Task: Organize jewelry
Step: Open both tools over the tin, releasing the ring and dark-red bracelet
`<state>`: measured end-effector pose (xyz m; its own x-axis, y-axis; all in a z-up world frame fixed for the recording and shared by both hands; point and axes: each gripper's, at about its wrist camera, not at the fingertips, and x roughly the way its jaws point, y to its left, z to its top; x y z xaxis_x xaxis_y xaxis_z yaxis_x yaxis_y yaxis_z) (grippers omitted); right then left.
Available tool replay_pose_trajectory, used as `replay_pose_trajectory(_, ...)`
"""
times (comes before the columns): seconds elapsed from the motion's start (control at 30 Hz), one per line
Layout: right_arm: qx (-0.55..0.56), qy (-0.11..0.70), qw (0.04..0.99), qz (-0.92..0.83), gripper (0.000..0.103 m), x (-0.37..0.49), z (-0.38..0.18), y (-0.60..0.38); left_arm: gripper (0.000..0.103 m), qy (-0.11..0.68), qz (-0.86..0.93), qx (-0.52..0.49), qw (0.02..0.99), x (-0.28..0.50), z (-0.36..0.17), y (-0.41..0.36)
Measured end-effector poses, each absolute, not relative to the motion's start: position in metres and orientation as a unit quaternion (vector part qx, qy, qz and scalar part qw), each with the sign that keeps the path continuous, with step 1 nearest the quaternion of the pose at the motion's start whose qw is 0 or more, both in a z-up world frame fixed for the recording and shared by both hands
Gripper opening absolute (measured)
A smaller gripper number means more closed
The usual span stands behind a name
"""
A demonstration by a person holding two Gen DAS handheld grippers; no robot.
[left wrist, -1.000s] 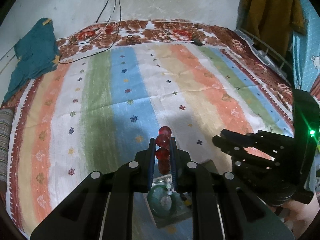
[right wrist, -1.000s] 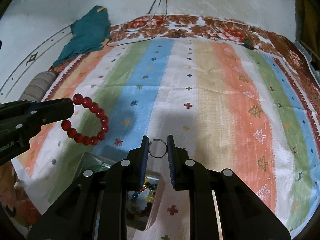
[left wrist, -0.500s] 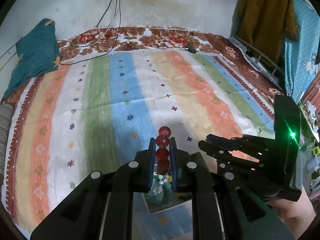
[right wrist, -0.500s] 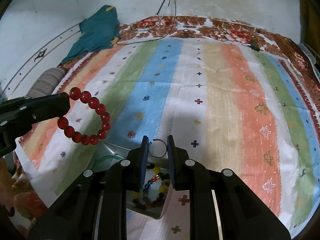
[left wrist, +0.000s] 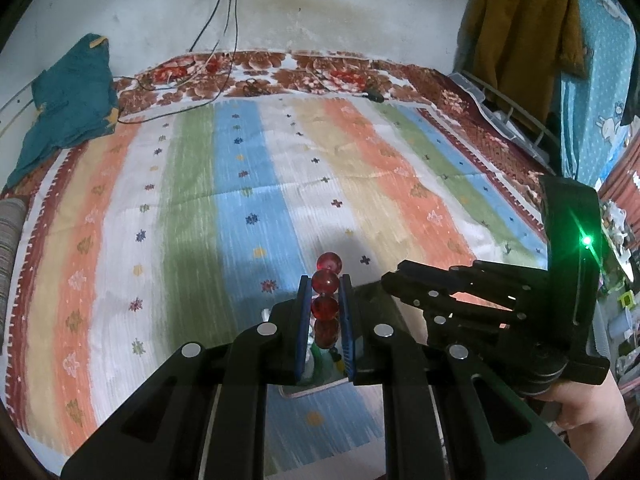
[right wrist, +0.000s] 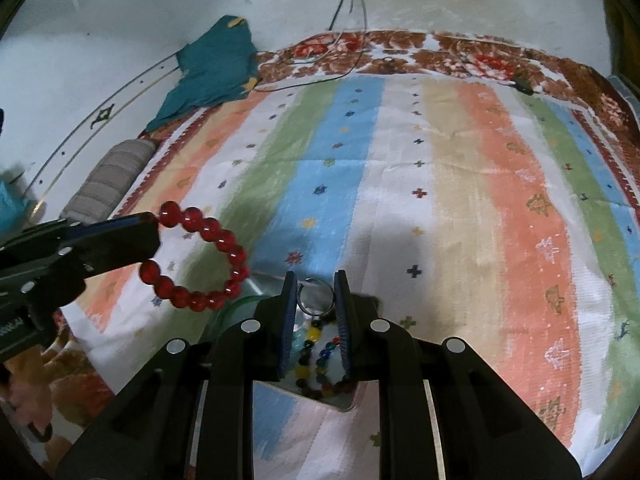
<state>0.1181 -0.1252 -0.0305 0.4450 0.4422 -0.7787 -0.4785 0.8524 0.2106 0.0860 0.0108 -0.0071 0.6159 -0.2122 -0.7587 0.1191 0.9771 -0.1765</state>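
My left gripper (left wrist: pixel 325 285) is shut on a red bead bracelet (left wrist: pixel 326 292) and holds it in the air; the bracelet hangs as a full loop in the right wrist view (right wrist: pixel 204 256). My right gripper (right wrist: pixel 316 284) is shut on a thin silver ring (right wrist: pixel 316 302). Below both sits a clear jewelry tray (right wrist: pixel 344 402) on the striped bedspread (right wrist: pixel 440 200), with a multicoloured bead bracelet (right wrist: pixel 316 356) and a green bangle (right wrist: pixel 236 306) in it. The tray is mostly hidden by my fingers in the left wrist view (left wrist: pixel 312 390).
A teal cloth (left wrist: pixel 68 100) lies at the bed's far left. Black cables (left wrist: pixel 224 40) run down the wall onto the floral border. A rolled grey cloth (right wrist: pixel 108 184) lies at the left edge. Hanging clothes (left wrist: pixel 520 32) and a rack stand at the right.
Both grippers have risen and drawn back a little over the tray, still holding the bracelet and the ring. More of the tray's beads show under the right gripper.
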Motion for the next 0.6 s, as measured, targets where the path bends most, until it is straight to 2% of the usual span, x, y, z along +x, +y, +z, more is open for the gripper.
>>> replay_pose_trajectory(0.03,-0.018,0.452,0.849,0.272,0.021,0.117,-0.031,-0.125,0.014,0.432,-0.093,-0.063,0.895,0.086,-0.008,0.012)
replay_pose_trajectory(0.07,-0.019,0.454,0.849,0.27,0.034,0.117,-0.031,-0.126,0.014,0.434,-0.092,-0.074,0.893,0.085,-0.008,0.015)
replay_pose_trajectory(0.1,-0.018,0.454,0.85,0.267,0.051,0.117,-0.031,-0.128,0.016,0.434,-0.085,-0.083,0.893,0.084,-0.007,0.019)
replay_pose_trajectory(0.23,-0.031,0.451,0.854,0.256,0.051,0.114,-0.03,-0.131,0.037,0.437,-0.073,-0.089,0.892,0.081,-0.008,0.025)
replay_pose_trajectory(0.37,-0.049,0.447,0.857,0.25,0.052,0.108,-0.027,-0.134,0.05,0.445,-0.072,-0.084,0.888,0.077,-0.012,0.024)
replay_pose_trajectory(0.4,-0.049,0.446,0.858,0.249,0.055,0.107,-0.027,-0.136,0.056,0.447,-0.073,-0.079,0.888,0.075,-0.013,0.022)
replay_pose_trajectory(0.6,-0.037,0.441,0.864,0.239,0.068,0.099,-0.022,-0.152,0.069,0.448,-0.071,-0.059,0.889,0.065,-0.016,0.016)
